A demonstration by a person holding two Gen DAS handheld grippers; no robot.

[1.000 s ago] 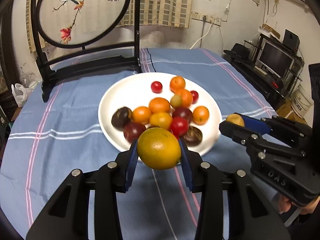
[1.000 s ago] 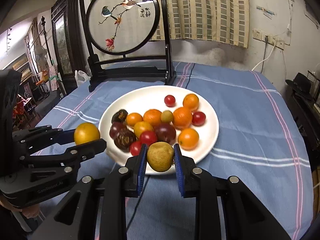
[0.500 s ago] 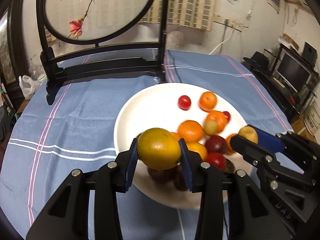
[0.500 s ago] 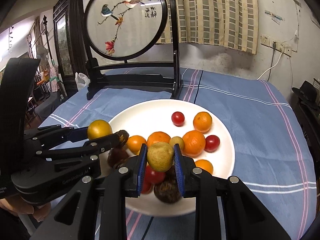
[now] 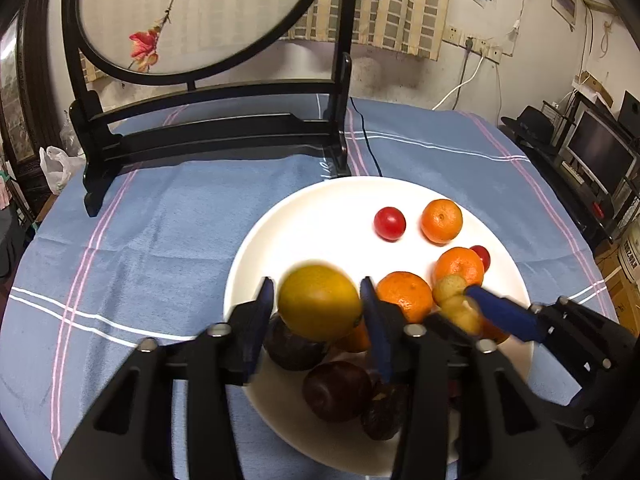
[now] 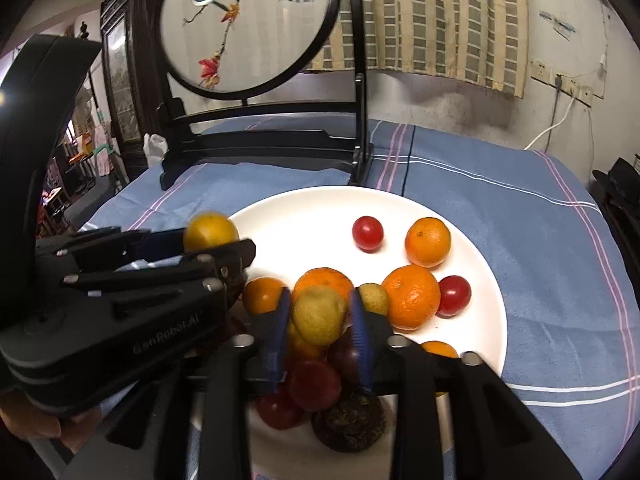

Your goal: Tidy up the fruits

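Tongs [image 5: 318, 304] on the left pinch a yellow orange [image 5: 319, 302], right tongs [image 6: 319, 314] a small pale fruit [image 6: 318, 314], over the plate [image 5: 320, 216].

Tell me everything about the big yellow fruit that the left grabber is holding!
The big yellow fruit is round and smooth-skinned, yellow shading to orange, a little blurred. The left gripper pinches it, one blue pad on each side. It hangs over the near left part of the white plate, above dark purple fruits. Nothing but the pads seems to touch it.
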